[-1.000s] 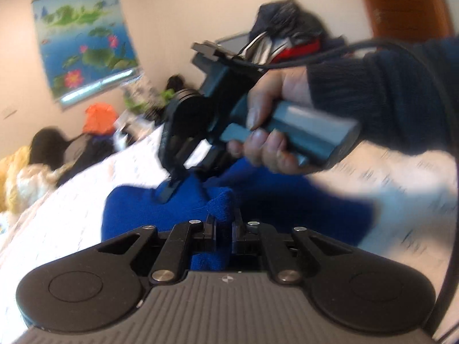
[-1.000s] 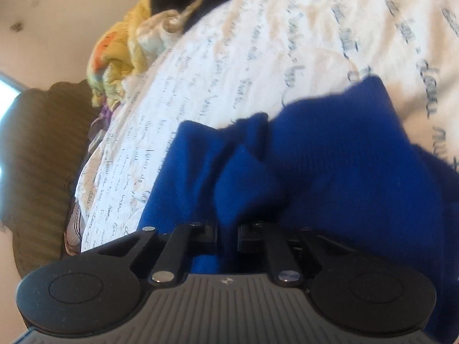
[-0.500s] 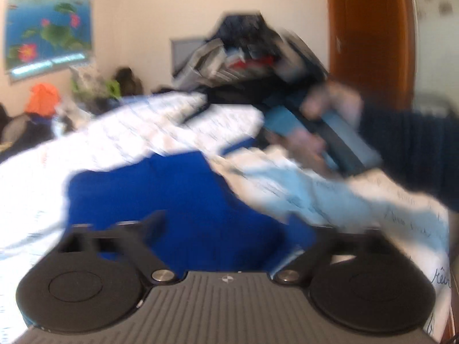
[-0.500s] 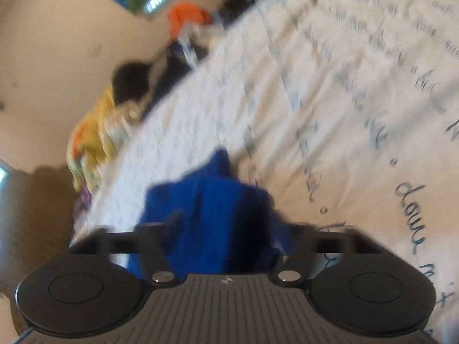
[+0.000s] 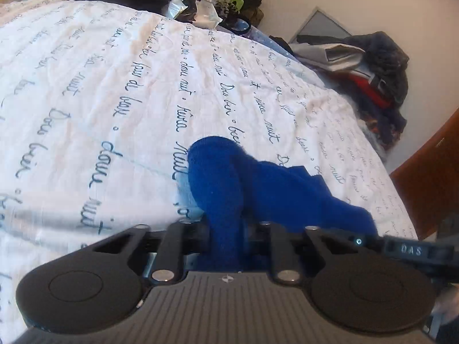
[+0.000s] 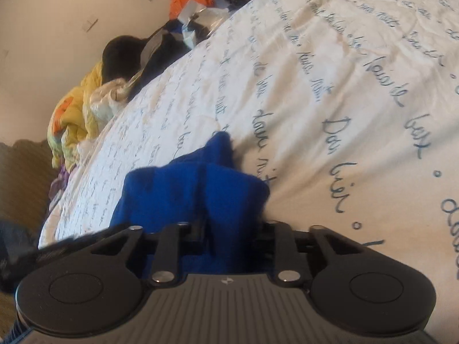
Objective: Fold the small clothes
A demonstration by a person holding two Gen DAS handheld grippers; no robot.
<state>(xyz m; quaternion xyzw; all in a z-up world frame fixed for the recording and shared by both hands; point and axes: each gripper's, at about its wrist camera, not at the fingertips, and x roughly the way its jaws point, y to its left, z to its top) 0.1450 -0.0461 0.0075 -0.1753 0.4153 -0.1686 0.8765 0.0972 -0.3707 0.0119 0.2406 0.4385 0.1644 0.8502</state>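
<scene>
Closing left gripper (image 5: pixel 226 229): pinching blue garment (image 5: pixel 266 183) bunched on bed (image 5: pixel 100 91);
Right gripper (image 6: pixel 229 229): closing, pinching garment (image 6: pixel 200 189) fold

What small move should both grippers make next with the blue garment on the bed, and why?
Probably finish closing, then lift slightly. The left gripper and right gripper are closing, each with a bunched fold of the blue garment between its jaws, while the rest lies crumpled on the script-printed bedspread, so raising it should let the fabric hang out for folding.
</scene>
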